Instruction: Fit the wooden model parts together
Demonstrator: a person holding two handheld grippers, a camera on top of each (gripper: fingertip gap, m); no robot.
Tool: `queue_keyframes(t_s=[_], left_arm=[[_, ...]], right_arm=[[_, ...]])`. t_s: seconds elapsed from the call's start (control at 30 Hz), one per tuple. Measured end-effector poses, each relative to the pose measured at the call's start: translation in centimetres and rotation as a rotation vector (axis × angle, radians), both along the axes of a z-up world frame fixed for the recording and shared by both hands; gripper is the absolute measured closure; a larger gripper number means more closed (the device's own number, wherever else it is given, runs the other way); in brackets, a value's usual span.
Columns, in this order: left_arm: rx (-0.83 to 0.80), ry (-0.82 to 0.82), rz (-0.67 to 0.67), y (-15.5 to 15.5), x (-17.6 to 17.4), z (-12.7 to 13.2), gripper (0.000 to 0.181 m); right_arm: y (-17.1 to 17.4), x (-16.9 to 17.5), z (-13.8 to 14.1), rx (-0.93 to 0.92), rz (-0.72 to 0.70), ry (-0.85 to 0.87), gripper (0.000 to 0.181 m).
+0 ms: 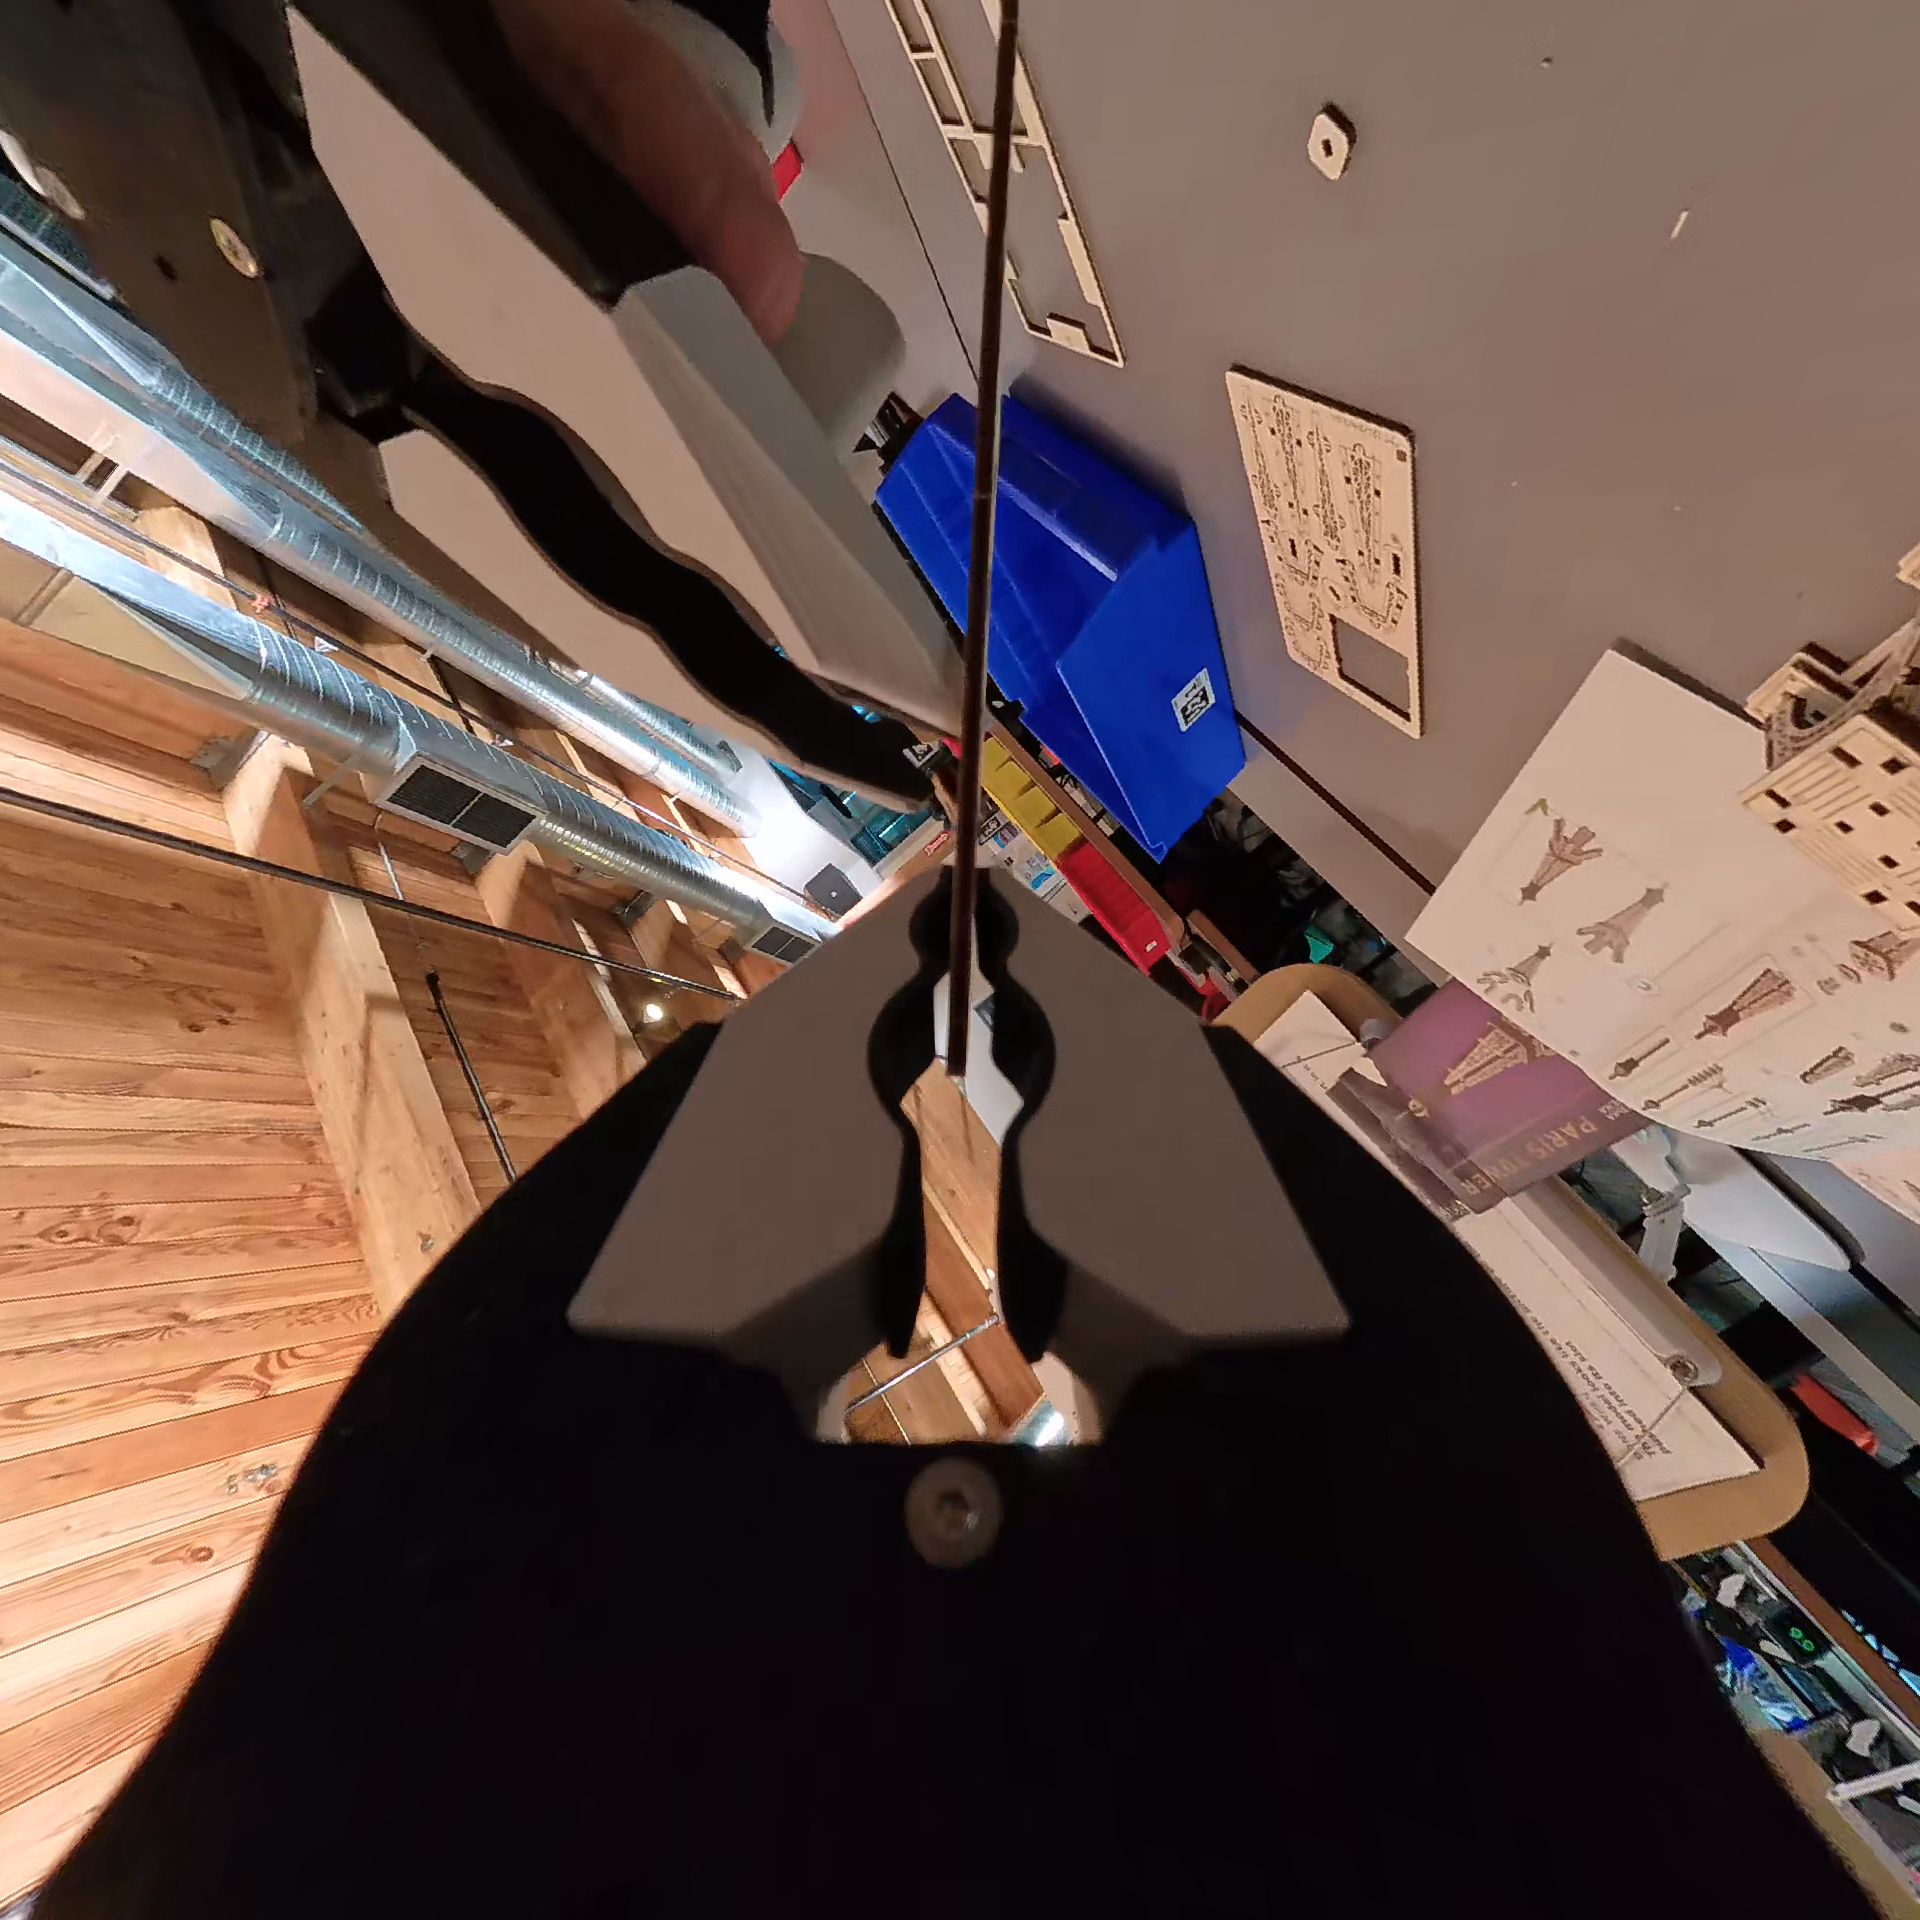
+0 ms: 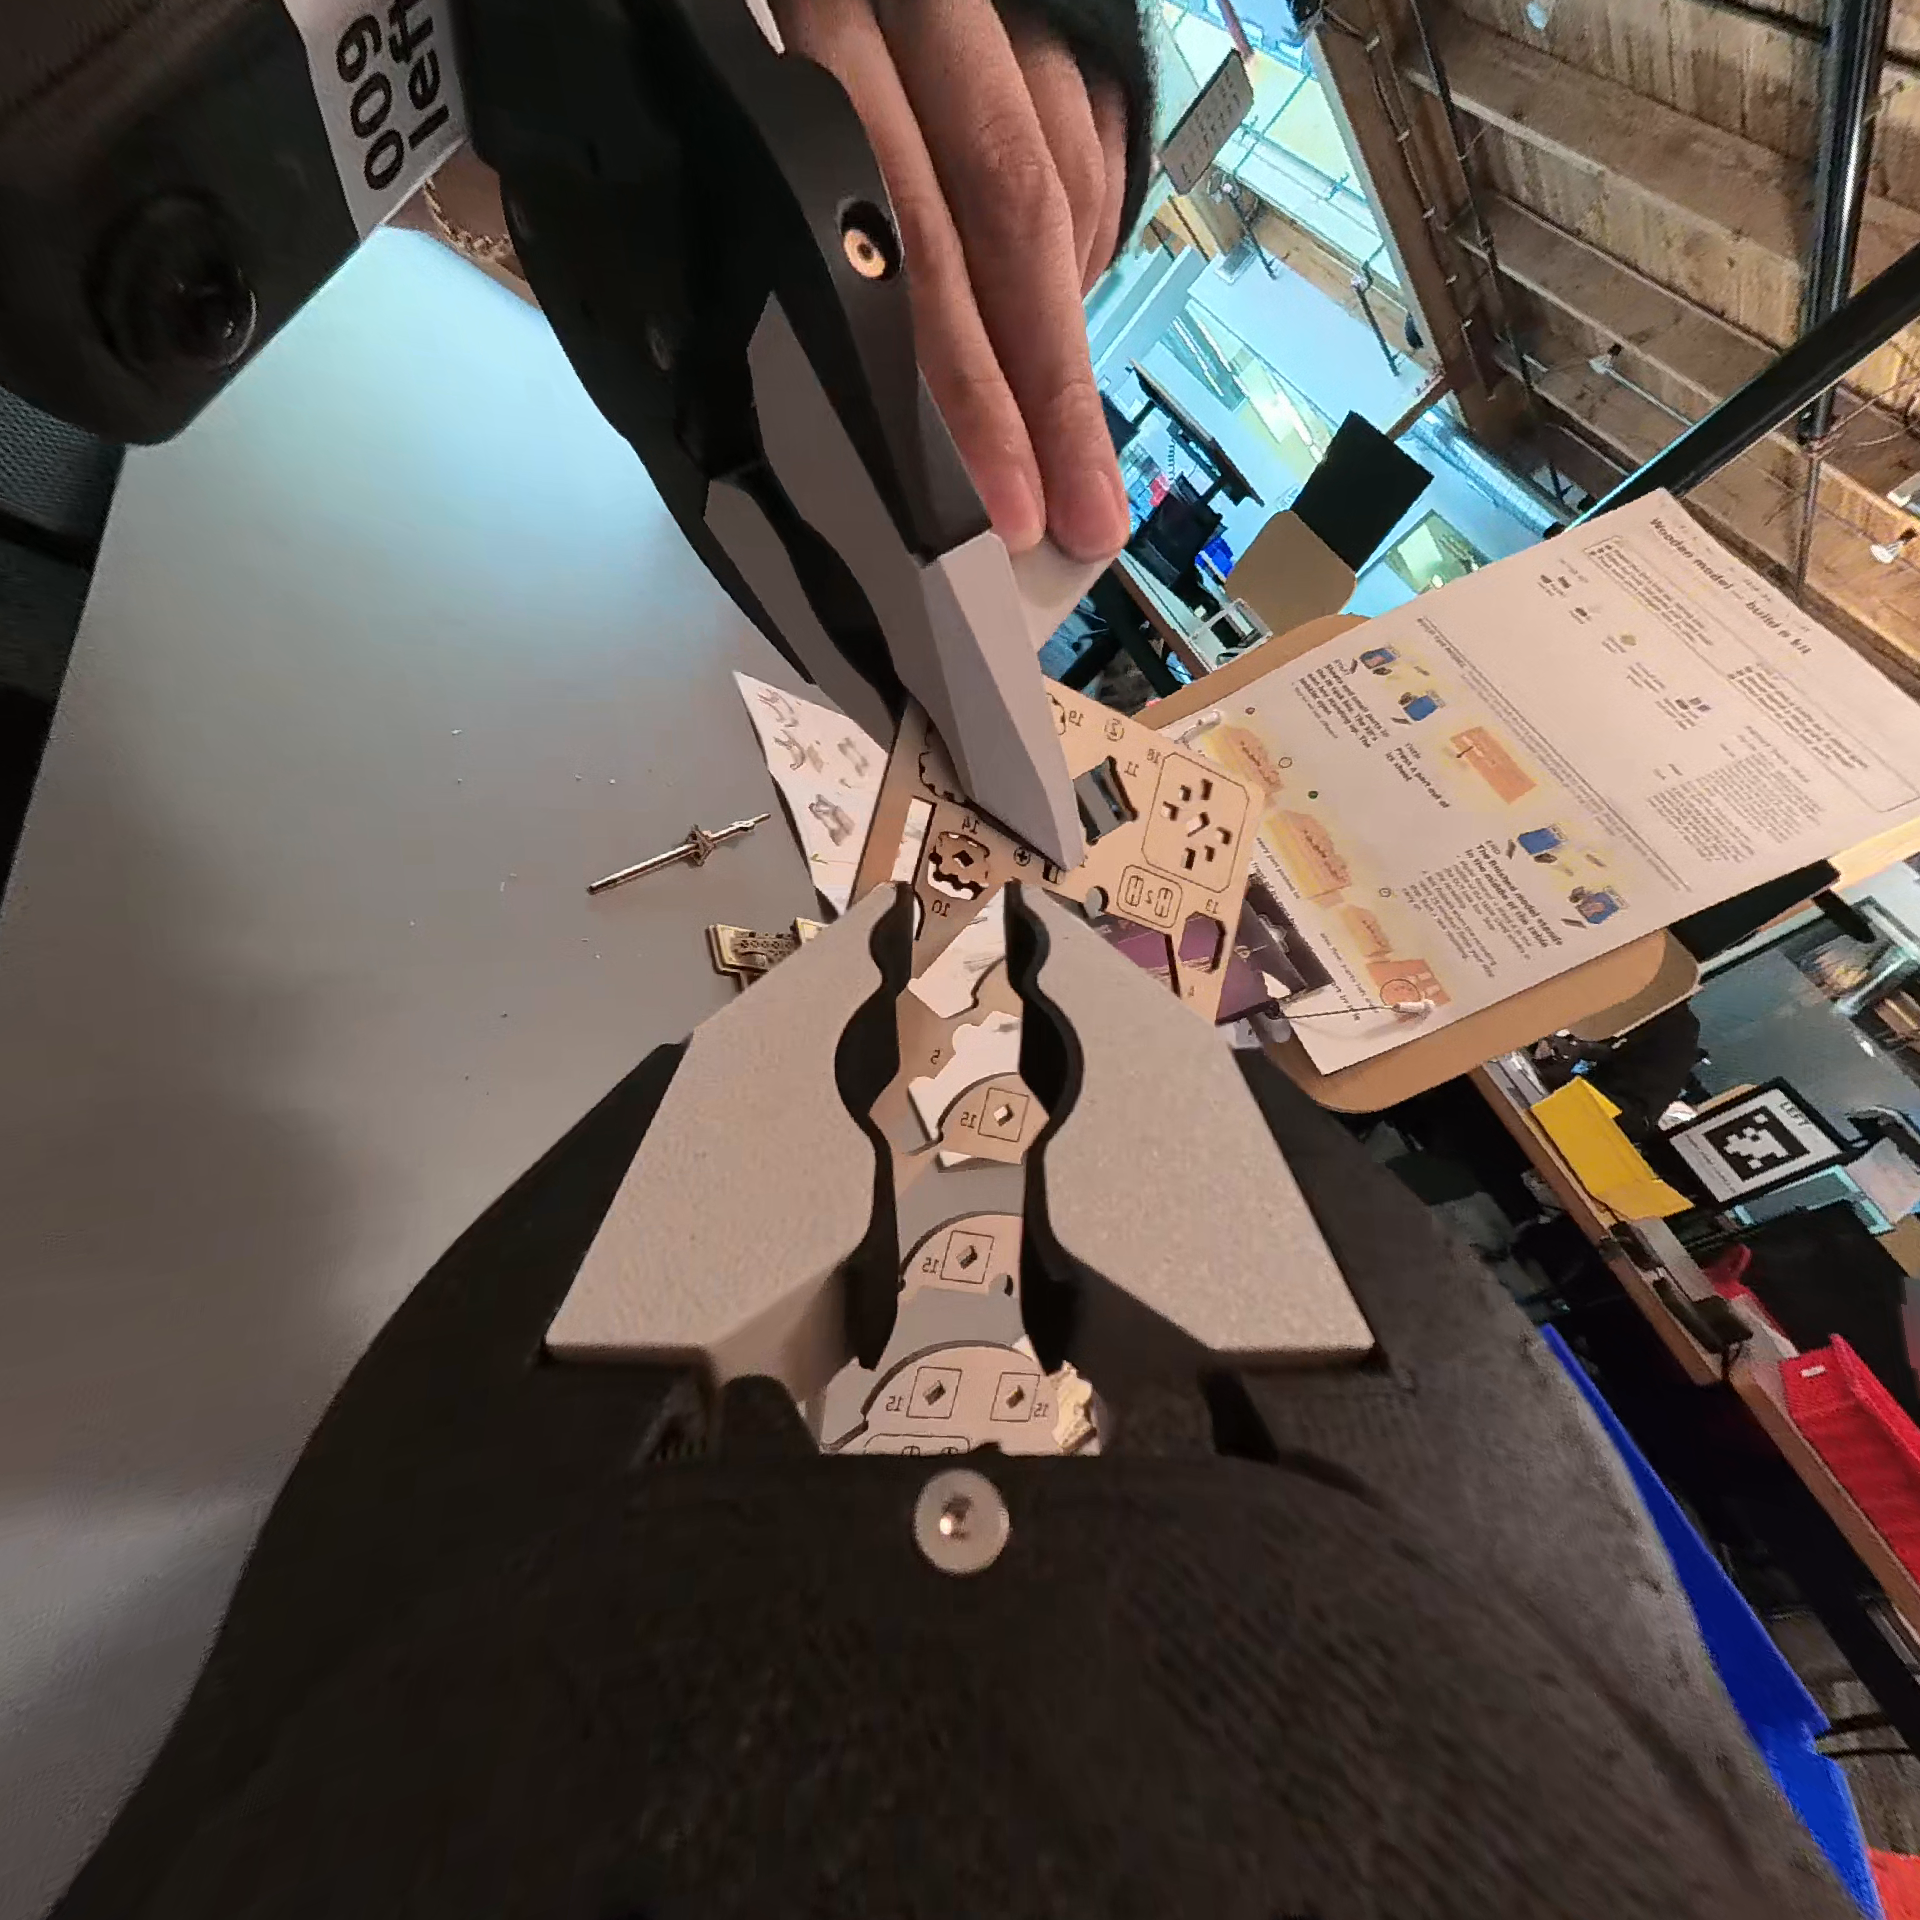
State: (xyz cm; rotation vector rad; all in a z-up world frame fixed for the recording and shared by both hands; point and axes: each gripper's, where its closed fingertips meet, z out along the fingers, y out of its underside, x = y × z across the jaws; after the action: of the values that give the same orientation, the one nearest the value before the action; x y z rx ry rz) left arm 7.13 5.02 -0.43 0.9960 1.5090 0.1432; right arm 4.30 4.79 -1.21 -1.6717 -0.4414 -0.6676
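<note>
Left wrist view first: my left gripper (image 1: 961, 977) is clamped on the laser-cut parts sheet (image 1: 982, 520), which I see purely edge-on, a thin dark line running straight away from the jaws and up the picture. So the sheet's long axis lies along this gripper's fingers. Beyond the sheet's edge sits a blue bin (image 1: 1081, 603) on the grey table (image 1: 1558, 260); right of the bin lies another punched parts sheet (image 1: 1335, 551), and past that the printed instruction sheet (image 1: 1662, 935) and a part-built wooden model (image 1: 1849, 769). The right gripper shows as a big grey finger left of the held sheet.

Right wrist view now: the same sheet (image 2: 1143, 831) faces me flat, held clear above the table (image 2: 312, 675), numbered cut-outs all over it. My right gripper (image 2: 961, 904) has its jaws slightly apart, straddling the sheet's near portion; whether the pads actually bite it I cannot tell. The left gripper (image 2: 997, 769) comes down from above, a hand (image 2: 997, 291) behind it, tips pinched on the sheet just beyond my fingertips. A small wooden spire piece (image 2: 681, 854) lies on the table left of the sheet.

My read: the right gripper is nearer the small parts and must push across the sheet's face, square to the left gripper's axis
</note>
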Motion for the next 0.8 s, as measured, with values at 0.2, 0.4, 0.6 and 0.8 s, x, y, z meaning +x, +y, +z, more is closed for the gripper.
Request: queue_keyframes(t_s=[0.2, 0.4, 0.6, 0.8], left_arm=[[0.03, 0.022, 0.014, 0.4, 0.2, -0.8, 0.181], [0.05, 0.063, 0.02, 0.3, 0.2, -1.6, 0.181], [0.091, 0.105, 0.035, 0.6, 0.3, -2.6, 0.181], [0.117, 0.124, 0.039, 0.6, 0.3, -3.0, 0.181]], right_arm=[[-0.3, -0.1, 0.3, -0.012, -0.017, -0.066, 0.175], [0.3, -0.1, -1.4, -0.12, -0.04, -0.2, 0.168], [0.7, 0.0, -2.1, -0.167, -0.05, -0.249, 0.166], [0.4, 0.1, -2.4, -0.183, -0.046, -0.247, 0.166]])
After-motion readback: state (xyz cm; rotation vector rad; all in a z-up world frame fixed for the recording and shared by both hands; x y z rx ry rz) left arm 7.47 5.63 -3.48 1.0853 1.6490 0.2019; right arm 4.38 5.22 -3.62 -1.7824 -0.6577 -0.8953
